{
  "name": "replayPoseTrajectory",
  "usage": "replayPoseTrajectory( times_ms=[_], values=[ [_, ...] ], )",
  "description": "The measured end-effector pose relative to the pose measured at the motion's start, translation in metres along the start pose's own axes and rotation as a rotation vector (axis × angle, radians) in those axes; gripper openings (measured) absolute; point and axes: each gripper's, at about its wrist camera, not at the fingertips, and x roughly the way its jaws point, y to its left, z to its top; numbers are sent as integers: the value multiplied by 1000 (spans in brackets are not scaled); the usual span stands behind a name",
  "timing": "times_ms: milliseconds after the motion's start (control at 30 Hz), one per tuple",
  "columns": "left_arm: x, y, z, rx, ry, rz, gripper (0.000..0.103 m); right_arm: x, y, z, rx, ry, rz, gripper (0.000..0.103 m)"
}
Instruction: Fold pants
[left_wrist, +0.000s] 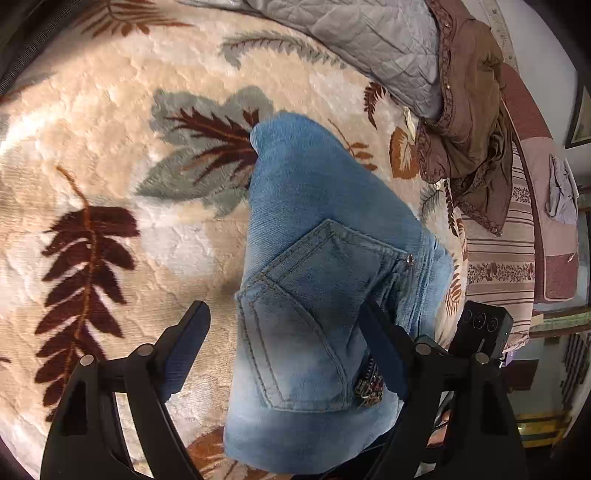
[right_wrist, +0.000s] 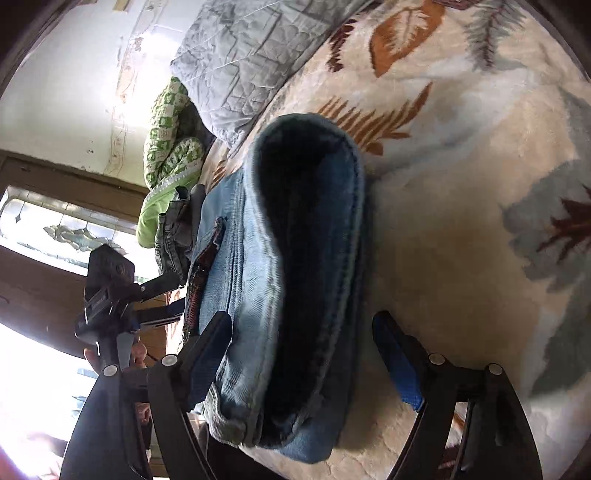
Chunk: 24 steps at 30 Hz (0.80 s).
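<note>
Folded light blue jeans (left_wrist: 314, 206) lie as a thick bundle on a cream blanket (left_wrist: 110, 110) with a leaf print; a back pocket (left_wrist: 317, 280) faces up. My left gripper (left_wrist: 282, 310) hovers open astride the near end of the bundle, its left finger (left_wrist: 188, 347) apart from the denim. In the right wrist view the jeans (right_wrist: 240, 258) show their dark rolled fold. My right gripper (right_wrist: 302, 317) is open around that end, and its right finger (right_wrist: 397, 362) stands off the cloth. The left gripper's body (right_wrist: 110, 288) shows at the left, in a hand.
A grey quilted cover (left_wrist: 369, 48) lies at the far side of the bed. A brown garment (left_wrist: 469, 122) is heaped at the right, above striped bedding (left_wrist: 498, 258). A green checked cloth (right_wrist: 166, 147) and a small grey garment (right_wrist: 173, 229) lie beyond the jeans.
</note>
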Motion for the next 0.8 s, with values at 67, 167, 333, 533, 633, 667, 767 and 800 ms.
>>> replayPoseTrajectory(
  times_ms=[67,167,333,533,633,667,767,800],
  values=[
    [10,-2,-9,-15,21,-81,69,4,12,-1,-26,3,-13,42],
    [-3,-26,-24,104,-56,-25,51,1,25,-1,-132,15,-100,30],
    [-39,-49,-19,140,-149,-13,37,-13,53,25,-147,-6,-58,27],
    [-53,-51,22,103,-287,20,38,-1,81,78,-228,-84,-77,27],
    [-30,-46,42,116,-296,194,47,30,73,96,-295,-74,-184,29],
    [-20,-40,45,104,-262,247,47,42,65,99,-295,-56,-264,31],
    [-18,-28,33,115,-271,249,54,48,45,98,-284,-37,-348,37],
    [-24,-29,26,128,-302,267,58,39,46,95,-278,-63,-321,40]
  ],
)
